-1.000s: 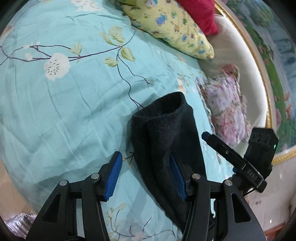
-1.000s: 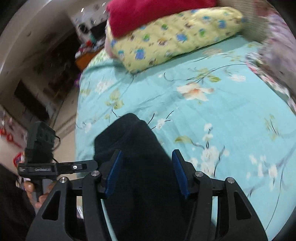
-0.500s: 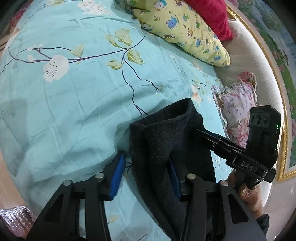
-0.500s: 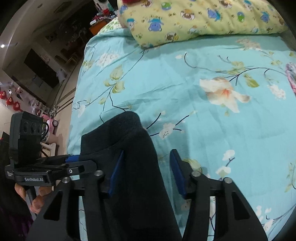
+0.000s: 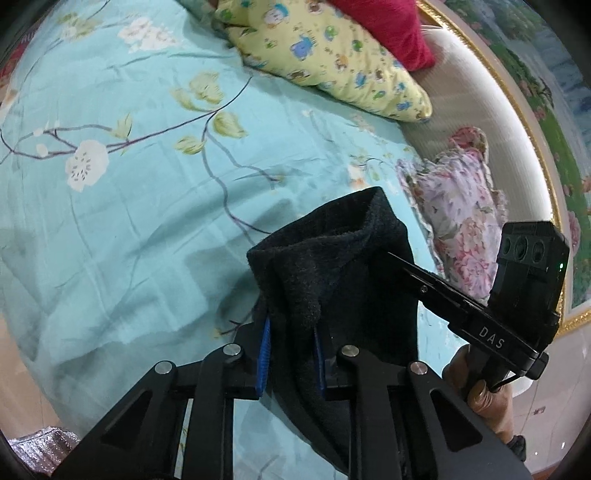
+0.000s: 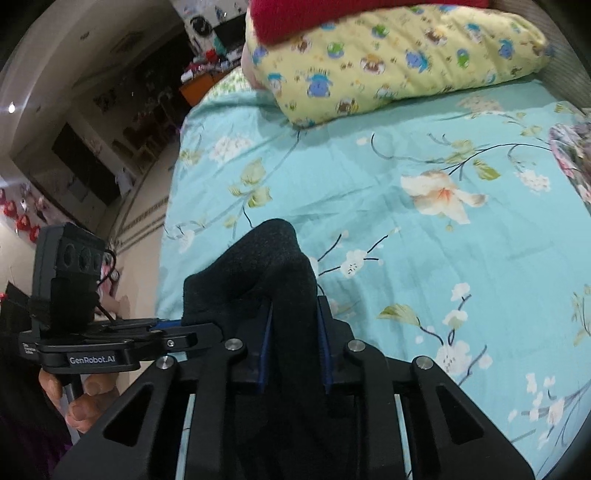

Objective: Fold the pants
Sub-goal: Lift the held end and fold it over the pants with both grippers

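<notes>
Black pants lie on a teal flowered bed sheet, their near end bunched up. My left gripper is closing, and its blue pads pinch a fold at the left edge of the cloth. In the right wrist view, my right gripper is closing too, with the pants pressed between its pads. Each gripper shows in the other's view: the right gripper at the cloth's right side, the left gripper at its left. A hand holds each handle.
A yellow cartoon-print pillow and a red pillow lie at the head of the bed. A pink flowered cushion rests by the gold-trimmed headboard. Left of the bed edge there is floor.
Both grippers' jaws have narrowed from wide apart to pinching the pants' near edge. The cloth there has bunched up into a raised fold.
</notes>
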`<move>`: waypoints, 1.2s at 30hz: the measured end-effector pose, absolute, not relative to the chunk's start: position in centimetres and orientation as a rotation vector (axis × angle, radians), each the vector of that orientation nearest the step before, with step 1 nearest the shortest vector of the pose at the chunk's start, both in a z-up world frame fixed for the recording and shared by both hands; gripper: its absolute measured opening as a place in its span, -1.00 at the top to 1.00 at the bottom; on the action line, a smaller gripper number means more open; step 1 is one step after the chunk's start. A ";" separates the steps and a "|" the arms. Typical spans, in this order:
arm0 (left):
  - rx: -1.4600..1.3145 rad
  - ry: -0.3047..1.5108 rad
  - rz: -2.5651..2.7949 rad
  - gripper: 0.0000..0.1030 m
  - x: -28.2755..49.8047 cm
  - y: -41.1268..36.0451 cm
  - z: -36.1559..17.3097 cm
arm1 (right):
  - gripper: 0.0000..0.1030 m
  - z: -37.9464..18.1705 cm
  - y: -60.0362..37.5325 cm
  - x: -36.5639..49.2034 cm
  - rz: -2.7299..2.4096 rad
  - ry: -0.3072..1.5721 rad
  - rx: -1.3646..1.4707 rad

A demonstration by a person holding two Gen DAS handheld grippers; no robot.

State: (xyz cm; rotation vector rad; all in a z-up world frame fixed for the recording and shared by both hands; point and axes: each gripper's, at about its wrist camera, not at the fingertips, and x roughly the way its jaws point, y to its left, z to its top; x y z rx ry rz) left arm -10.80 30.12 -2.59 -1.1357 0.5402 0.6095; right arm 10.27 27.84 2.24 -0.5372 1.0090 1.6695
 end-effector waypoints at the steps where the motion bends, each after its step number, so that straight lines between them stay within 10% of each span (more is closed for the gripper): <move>1: -1.128 0.534 0.602 0.64 -10.8 29.9 -2.1 | 0.56 2.6 27.4 10.3 1.671 1.006 -0.516; 36: -0.764 0.584 0.183 0.69 -3.0 11.9 8.1 | 0.59 8.9 3.3 15.0 1.447 0.854 -0.084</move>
